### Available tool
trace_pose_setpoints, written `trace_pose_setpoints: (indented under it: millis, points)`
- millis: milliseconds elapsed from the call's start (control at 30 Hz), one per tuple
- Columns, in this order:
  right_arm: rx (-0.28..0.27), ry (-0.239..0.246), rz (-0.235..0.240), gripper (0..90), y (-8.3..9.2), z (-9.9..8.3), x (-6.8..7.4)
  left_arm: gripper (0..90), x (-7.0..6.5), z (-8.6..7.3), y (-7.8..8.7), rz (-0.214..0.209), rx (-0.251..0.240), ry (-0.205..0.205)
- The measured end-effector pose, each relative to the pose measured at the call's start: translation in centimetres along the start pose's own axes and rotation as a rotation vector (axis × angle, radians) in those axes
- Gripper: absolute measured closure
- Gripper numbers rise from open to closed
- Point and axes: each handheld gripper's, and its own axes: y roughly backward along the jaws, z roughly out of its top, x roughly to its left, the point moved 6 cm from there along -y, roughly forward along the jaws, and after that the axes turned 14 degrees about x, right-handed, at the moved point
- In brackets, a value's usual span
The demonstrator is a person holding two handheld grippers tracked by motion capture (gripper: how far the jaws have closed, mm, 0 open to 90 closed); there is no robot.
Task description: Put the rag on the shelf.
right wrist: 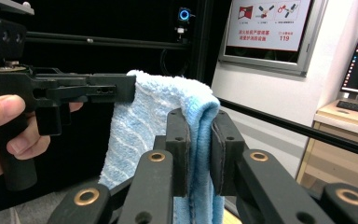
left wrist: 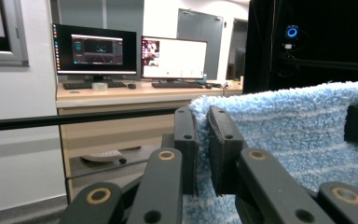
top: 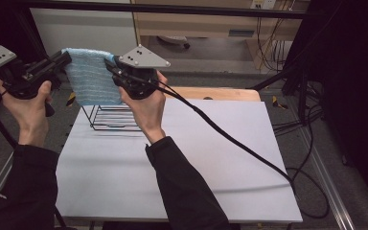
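It was a lab or research office: two lit monitors (left wrist: 96,50) stood on a far wooden desk (left wrist: 135,93), a black metal frame (top: 163,8) surrounded the table (top: 182,163), and cables (top: 311,139) trailed across the floor at right.

The wall poster (right wrist: 270,28) reads "119" in red.
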Motion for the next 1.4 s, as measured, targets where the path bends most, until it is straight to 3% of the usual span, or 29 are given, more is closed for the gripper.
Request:
trace_pose_setpoints:
  millis: [300, 667, 1000, 1133, 1400]
  points:
    - [-0.012, 0.024, -0.016, 80.1, -1.3, 1.9, -0.4, 82.6, 1.4, 1.4, -0.3, 0.022, -0.026, 0.014]
    - [-0.029, 0.027, -0.020, 80.2, -3.3, 3.1, -1.9, 82.6, 2.9, 2.4, -1.6, 0.033, -0.048, 0.033]
    - [-0.063, 0.035, -0.038, 80.3, -4.3, 3.9, -3.3, 82.6, 3.4, 3.7, -2.6, 0.061, -0.085, 0.026]
    - [-0.075, 0.046, -0.043, 80.2, -4.8, 4.4, -3.7, 82.6, 3.7, 4.1, -2.8, 0.063, -0.100, 0.044]
    - [-0.085, 0.042, -0.050, 80.3, -6.1, 4.4, -4.9, 82.6, 4.3, 4.4, -3.8, 0.084, -0.098, 0.043]
